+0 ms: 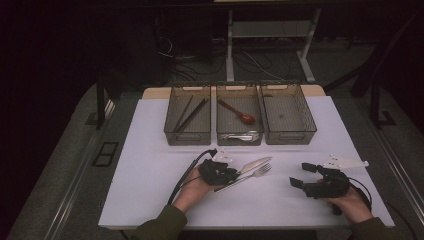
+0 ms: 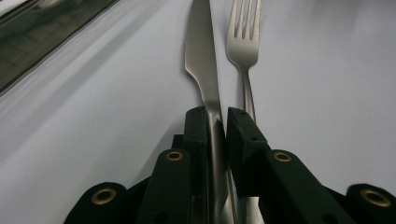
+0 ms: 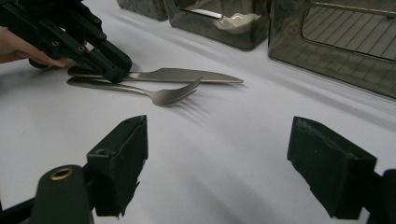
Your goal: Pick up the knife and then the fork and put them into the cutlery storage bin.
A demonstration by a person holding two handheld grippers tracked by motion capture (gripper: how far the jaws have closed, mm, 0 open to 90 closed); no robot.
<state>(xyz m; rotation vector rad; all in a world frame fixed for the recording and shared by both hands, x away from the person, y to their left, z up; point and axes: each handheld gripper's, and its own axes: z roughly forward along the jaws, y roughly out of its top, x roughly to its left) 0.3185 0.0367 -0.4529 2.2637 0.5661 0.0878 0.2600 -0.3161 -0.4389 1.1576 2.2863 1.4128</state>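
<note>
The job looks like sorting cutlery into three bins at the far side of the white table.

Done so far, I think: the left bin has dark chopsticks. The middle bin has a brown spoon and some shiny metal pieces at its near end; can't tell what they are. The right bin has nothing in it.

Left to do: a knife and a fork lie side by side on the table, near the middle, just in front of the bins. So approx. two more pieces to put away.

The left gripper is on the knife's handle. Its jaws are nearly together, one each side of the handle, and they seem to pinch it. The knife lies flat, not lifted yet. The fork sits just beside it, to the right in the left gripper view, outside the jaws.

The right gripper waits on the right w/ jaws wide apart and nothing between them.

Next, prob.: lift the knife and drop it in a bin, then the fork.
</note>
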